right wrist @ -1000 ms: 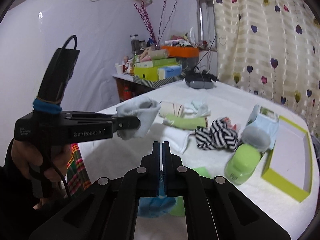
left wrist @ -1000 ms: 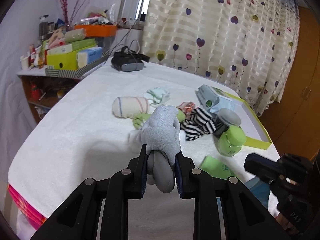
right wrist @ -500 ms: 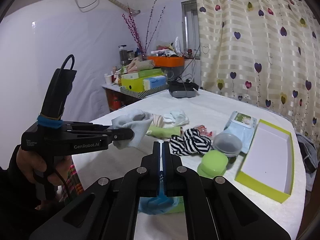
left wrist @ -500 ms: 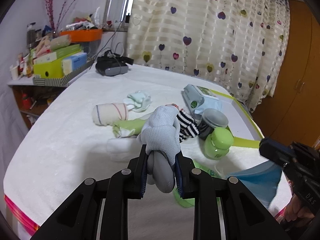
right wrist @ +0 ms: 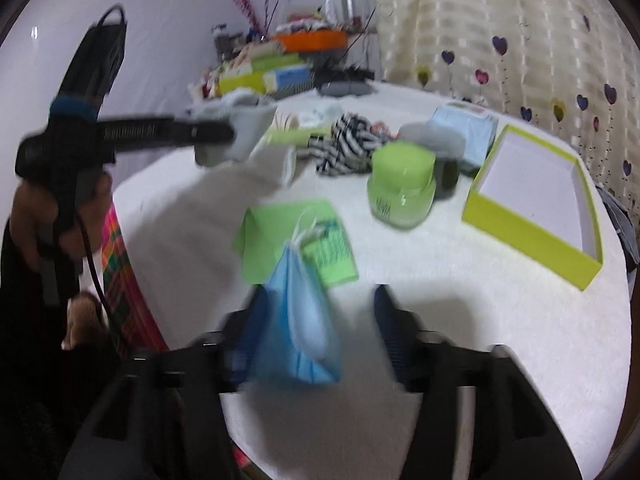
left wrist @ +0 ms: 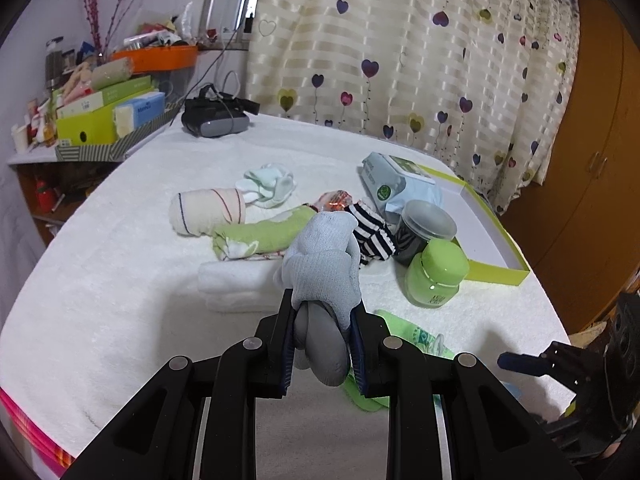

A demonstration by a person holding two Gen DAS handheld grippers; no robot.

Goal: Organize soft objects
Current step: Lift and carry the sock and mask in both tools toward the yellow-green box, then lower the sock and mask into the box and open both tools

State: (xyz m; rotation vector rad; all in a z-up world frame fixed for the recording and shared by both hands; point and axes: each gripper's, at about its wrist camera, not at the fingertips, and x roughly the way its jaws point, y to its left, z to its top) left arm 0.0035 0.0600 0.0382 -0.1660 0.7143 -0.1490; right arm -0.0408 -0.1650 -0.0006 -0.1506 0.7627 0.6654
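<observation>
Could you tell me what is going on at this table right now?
A person is sorting soft items on a towel-covered table with two handheld grippers. The left gripper is clamped on a pale grey sock, held above the pile. The right gripper is opening, with a blue cloth between its fingers, over a green packet. The yellow-green box sits empty.

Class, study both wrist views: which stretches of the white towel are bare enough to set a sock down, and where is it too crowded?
Free: the wide near-left stretch of the white towel, between the folded white cloth and the edge; also the far strip between the black headset and the curtain. Crowded: the middle, where the green sock, striped sock and green jar bunch beside the yellow-green box.
</observation>
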